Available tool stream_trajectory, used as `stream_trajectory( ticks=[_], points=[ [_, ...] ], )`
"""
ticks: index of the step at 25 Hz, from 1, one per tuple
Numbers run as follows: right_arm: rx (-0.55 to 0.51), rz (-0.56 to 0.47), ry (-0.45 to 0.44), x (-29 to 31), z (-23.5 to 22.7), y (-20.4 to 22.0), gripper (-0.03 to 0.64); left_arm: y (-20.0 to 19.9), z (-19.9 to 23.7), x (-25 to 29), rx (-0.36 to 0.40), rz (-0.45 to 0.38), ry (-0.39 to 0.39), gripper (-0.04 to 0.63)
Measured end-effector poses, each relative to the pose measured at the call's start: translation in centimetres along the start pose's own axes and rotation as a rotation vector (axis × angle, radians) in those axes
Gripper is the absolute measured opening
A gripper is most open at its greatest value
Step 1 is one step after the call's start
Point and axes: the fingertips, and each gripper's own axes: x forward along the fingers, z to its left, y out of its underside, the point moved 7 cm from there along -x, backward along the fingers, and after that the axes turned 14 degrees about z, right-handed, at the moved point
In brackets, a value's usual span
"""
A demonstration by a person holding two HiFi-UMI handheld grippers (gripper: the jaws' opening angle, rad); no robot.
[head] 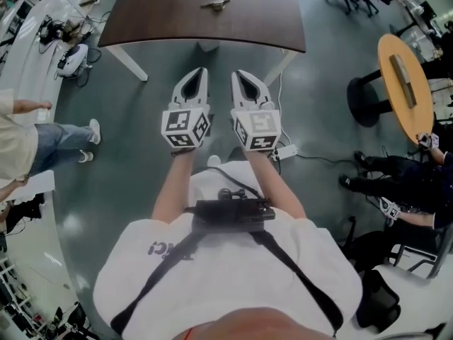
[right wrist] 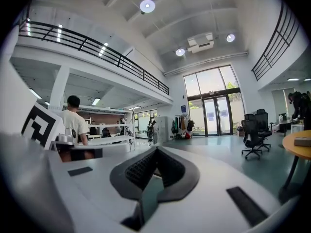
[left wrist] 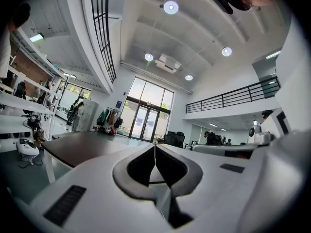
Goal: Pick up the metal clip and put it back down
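**Both tongs clenched and empty, clip waiting up ahead**

Here we are at the start line; my left tongs (head: 200,71) are clenched tight, tips meeting with nothing between them; my right tongs (head: 240,75) are the same, pressed together on air; the left and right gripper views both show only the hall past the closed tips. I hold the pair side by side in front of my body, over the grey-green floor (head: 141,140), short of the near edge of the dark brown wooden worktop (head: 163,13).

The small, thin metal clip (head: 216,4) lies flat on that worktop, alone, near the middle of what I can see of it; it is well apart from both tongs, straight ahead and roughly on the line between the two, neither one touching it nor near it.

How will it handle? My guess is light and stiff, nothing to crush; the bare metal looks smooth, so it could slip or skate on the worktop if I nip it off-centre. It lies crosswise to me; I'd pinch across its narrow middle, pads square on the two long sides; finer detail is too small to make out from here. First the chosen tongs must come open, then reach forward and down over it.
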Motion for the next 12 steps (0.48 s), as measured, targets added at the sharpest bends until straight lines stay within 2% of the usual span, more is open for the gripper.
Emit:
stream_trajectory(
  ticks=[4, 8, 12],
  points=[
    [-0.003, -0.012, -0.014, 2.0, -2.6, -0.9, 0.005, -0.8, -0.4, 3.0, 0.01, 0.002, -0.004, 0.014],
    [0.002, 0.001, -0.052, 5.0, -5.9, -1.4, 0.005, -1.2, -0.4, 6.5, 0.013, 0.014, -0.04, 0.014],
    [-0.02, -0.055, -0.077, 8.2, -9.5, -4.4, 0.005, -3.5, 0.1, 11.0, 0.025, -0.005, -0.07, 0.014]
  ],
)
